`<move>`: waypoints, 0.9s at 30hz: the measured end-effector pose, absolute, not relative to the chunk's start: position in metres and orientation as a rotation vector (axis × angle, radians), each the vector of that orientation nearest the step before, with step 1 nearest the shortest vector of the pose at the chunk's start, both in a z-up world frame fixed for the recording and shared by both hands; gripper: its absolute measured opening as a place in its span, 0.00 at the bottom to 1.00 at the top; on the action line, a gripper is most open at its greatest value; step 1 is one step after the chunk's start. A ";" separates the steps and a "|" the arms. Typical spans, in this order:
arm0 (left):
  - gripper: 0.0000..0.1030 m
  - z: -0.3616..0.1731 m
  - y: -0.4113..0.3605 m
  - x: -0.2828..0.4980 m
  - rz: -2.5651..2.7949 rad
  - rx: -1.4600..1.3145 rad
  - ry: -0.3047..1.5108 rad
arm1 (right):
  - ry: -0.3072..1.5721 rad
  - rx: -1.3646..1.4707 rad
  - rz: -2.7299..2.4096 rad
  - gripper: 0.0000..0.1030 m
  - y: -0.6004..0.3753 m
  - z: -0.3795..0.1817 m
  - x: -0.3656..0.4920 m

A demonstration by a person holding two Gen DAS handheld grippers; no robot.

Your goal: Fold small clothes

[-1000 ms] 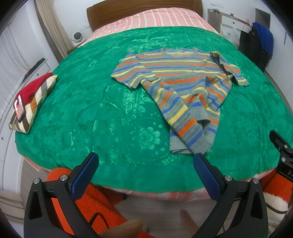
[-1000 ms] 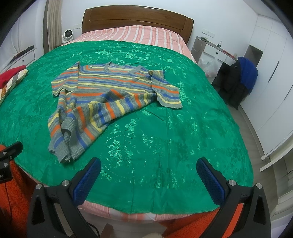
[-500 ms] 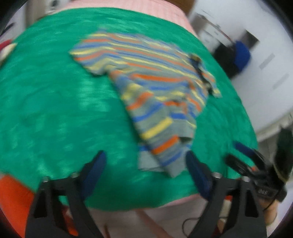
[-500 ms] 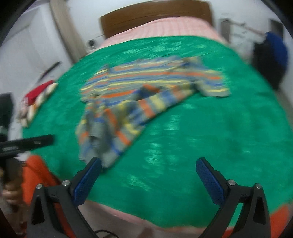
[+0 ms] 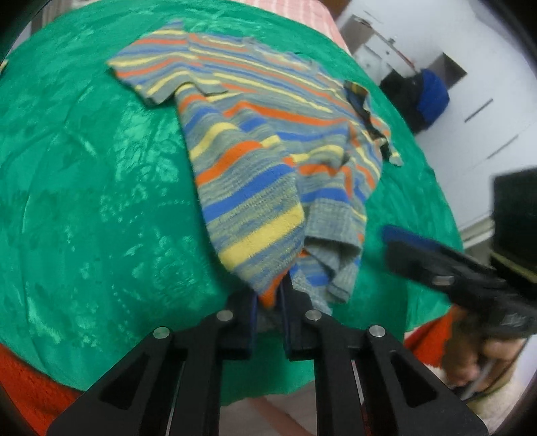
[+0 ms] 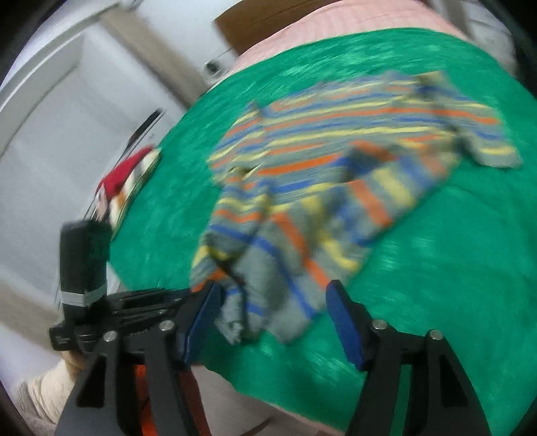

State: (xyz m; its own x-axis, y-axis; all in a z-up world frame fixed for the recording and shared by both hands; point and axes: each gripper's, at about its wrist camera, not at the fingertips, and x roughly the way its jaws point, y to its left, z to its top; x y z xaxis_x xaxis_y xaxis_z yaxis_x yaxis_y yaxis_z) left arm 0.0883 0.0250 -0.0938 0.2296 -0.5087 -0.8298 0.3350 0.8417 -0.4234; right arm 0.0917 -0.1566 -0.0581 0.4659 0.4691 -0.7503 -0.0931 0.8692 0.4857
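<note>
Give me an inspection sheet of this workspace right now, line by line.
Surface: green bedspread on a bed, wrinkled.
Job's things: striped sweater lying rumpled, hem toward the bed's near edge.
Clutter: red and striped folded item at the bed's edge.
Grippers: left hand-held gripper shut on the sweater hem; right hand-held gripper open at the hem beside it.
Cables: nothing seen.
Surroundings: wooden headboard, white cabinets.

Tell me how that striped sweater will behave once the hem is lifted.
Likely floppy: the striped sweater already bunches and droops where the left gripper pinches its hem. It looks like thick knit, so probably not slippery. It may drag on the green bedspread.
</note>
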 end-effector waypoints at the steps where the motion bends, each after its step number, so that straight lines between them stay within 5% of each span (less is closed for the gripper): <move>1: 0.09 -0.094 0.027 0.088 -0.582 -0.170 1.209 | 1.048 0.392 0.372 0.65 -0.147 -0.066 0.100; 2: 0.08 -0.095 0.031 0.089 -0.576 -0.176 1.213 | 1.066 0.370 0.383 0.65 -0.137 -0.078 0.110; 3: 0.08 -0.096 0.037 0.089 -0.573 -0.190 1.217 | 1.075 0.347 0.387 0.49 -0.131 -0.086 0.117; 4: 0.08 -0.094 0.045 0.090 -0.578 -0.215 1.220 | 1.067 0.330 0.376 0.15 -0.130 -0.091 0.121; 5: 0.07 -0.091 0.056 0.092 -0.588 -0.249 1.221 | 1.056 0.336 0.351 0.05 -0.135 -0.090 0.120; 14: 0.06 -0.084 0.106 0.097 -0.554 -0.207 1.219 | 1.013 0.446 0.216 0.05 -0.273 -0.040 0.017; 17: 0.15 -0.106 0.093 0.094 -0.520 -0.123 1.279 | 1.080 0.381 0.114 0.12 -0.286 -0.065 0.002; 21: 0.69 -0.100 0.110 0.078 -0.535 -0.186 1.244 | 1.095 0.483 0.074 0.53 -0.306 -0.085 -0.016; 26: 0.71 -0.106 0.120 0.076 -0.479 -0.189 1.247 | 0.985 0.625 0.071 0.69 -0.329 -0.083 -0.018; 27: 0.65 -0.113 0.113 0.080 -0.473 -0.180 1.261 | 0.981 0.626 0.070 0.69 -0.330 -0.086 -0.011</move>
